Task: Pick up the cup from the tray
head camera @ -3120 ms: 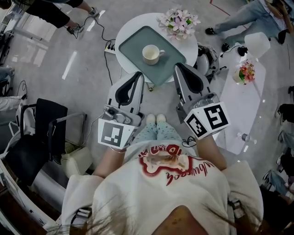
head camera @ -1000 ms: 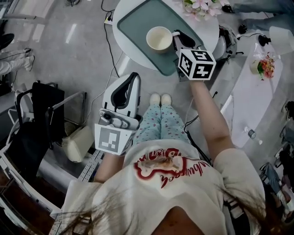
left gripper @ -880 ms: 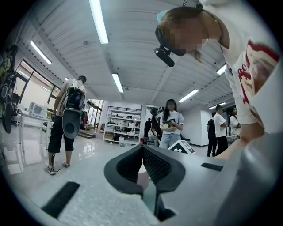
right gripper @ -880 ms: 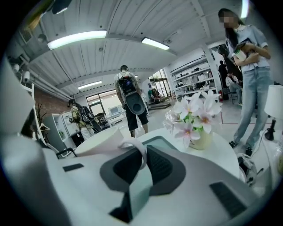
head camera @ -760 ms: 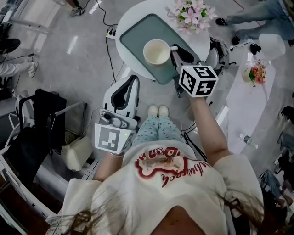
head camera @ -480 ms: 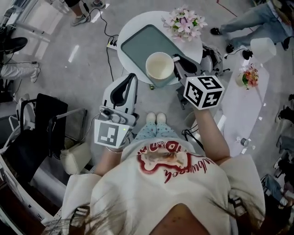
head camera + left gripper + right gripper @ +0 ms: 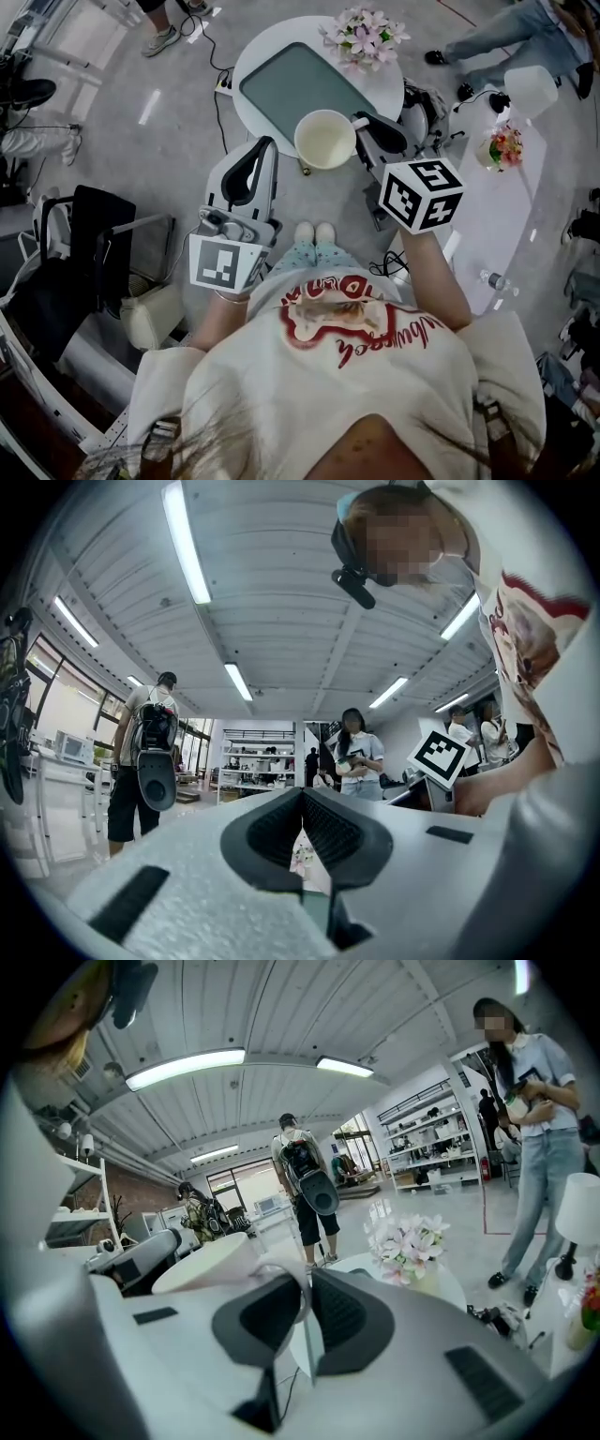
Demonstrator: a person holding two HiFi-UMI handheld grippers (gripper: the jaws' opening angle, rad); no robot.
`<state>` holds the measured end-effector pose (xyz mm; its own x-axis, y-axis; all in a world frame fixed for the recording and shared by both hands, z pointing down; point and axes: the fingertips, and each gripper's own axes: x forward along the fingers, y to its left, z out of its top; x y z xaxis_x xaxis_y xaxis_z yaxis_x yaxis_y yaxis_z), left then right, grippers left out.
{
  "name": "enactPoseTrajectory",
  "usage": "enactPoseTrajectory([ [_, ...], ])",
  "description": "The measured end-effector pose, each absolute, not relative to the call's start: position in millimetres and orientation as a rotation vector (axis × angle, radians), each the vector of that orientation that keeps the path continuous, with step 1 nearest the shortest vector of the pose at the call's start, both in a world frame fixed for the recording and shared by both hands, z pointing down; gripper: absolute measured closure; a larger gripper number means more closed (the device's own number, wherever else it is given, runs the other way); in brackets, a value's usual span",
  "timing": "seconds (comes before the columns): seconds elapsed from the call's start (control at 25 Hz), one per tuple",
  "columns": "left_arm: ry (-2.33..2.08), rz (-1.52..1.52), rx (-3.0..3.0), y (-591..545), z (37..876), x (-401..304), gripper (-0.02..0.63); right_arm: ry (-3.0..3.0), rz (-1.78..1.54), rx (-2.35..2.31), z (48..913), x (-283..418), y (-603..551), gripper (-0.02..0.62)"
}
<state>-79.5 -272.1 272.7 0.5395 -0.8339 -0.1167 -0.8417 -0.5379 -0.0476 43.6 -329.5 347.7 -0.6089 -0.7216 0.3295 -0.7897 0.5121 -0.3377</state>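
The cream cup (image 7: 324, 139) hangs in the air over the near edge of the round white table, clear of the grey-green tray (image 7: 307, 88). My right gripper (image 7: 361, 124) is shut on the cup's handle; in the right gripper view the handle (image 7: 295, 1288) is pinched between the pads and the cup's rim (image 7: 202, 1260) shows to the left. My left gripper (image 7: 263, 150) is held low left of the cup, jaws shut with nothing between them, and its tip (image 7: 302, 801) points out at the room.
A bunch of pink flowers (image 7: 364, 36) stands at the table's far right. A long white table (image 7: 497, 211) with a small flower pot (image 7: 504, 148) lies to the right. A dark chair (image 7: 89, 253) is at the left. People stand around the room.
My right gripper closed on the cup's handle, lifted the cup off the tray and drew it back toward me. The tray is now bare. The left gripper barely moved.
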Motion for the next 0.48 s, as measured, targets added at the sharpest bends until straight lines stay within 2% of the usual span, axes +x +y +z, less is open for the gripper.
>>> enactPoseTrajectory([
  [0.48, 1.505, 0.12, -2.631, -229.4, 284.6, -65.7, 0.592, -2.654, 0.707, 1.328, 343.6, 64.4, -295.4, 0.551],
])
